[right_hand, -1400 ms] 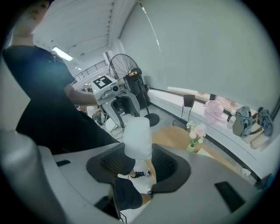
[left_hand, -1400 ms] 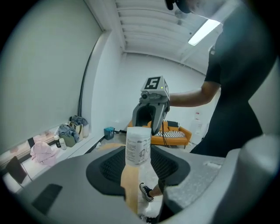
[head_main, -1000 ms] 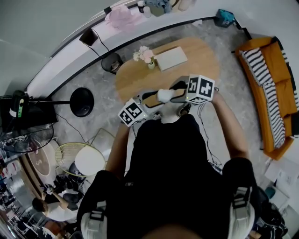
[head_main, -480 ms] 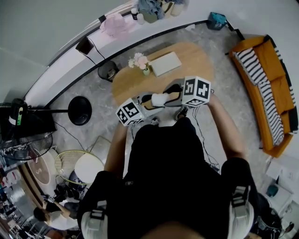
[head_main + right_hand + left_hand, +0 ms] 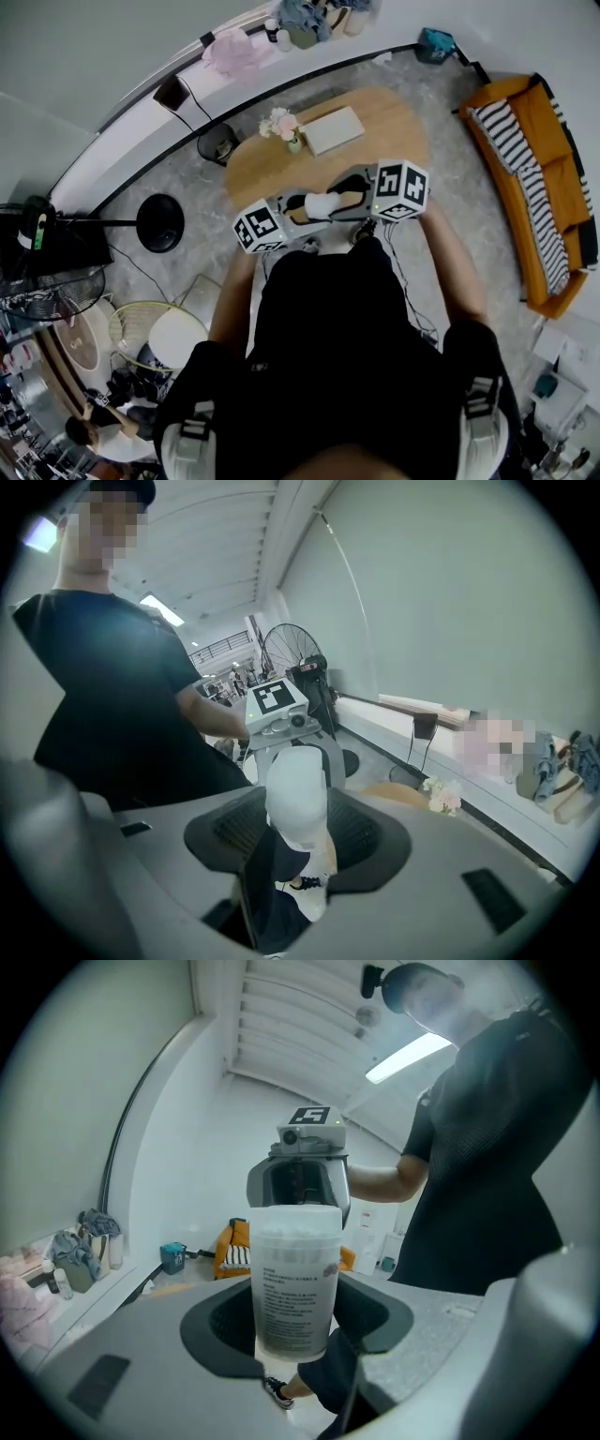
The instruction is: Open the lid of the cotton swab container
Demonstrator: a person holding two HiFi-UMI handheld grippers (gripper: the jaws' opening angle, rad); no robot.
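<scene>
The cotton swab container point(image 5: 320, 203), a translucent white cylinder with printed text, hangs in the air between both grippers, in front of the person's chest. My left gripper point(image 5: 302, 208) is shut on its body point(image 5: 295, 1283), low between the dark pads. The white lid point(image 5: 296, 1219) points away toward my right gripper point(image 5: 298, 1174). In the right gripper view the lid end point(image 5: 297, 794) sits between the jaws of my right gripper point(image 5: 298, 829), which is shut on it, with the left gripper point(image 5: 281, 710) just behind. No gap between lid and body is visible.
Below lies an oval wooden table point(image 5: 272, 164) with a small flower vase point(image 5: 286, 127) and a white box point(image 5: 333, 128). An orange sofa with striped cushions point(image 5: 544, 178) is at the right. A black bin point(image 5: 217, 142) and a fan base point(image 5: 161, 223) stand at the left.
Both grippers keep hold of the container. The right gripper has shifted slightly right and lower, and the container has sunk a little with it.
</scene>
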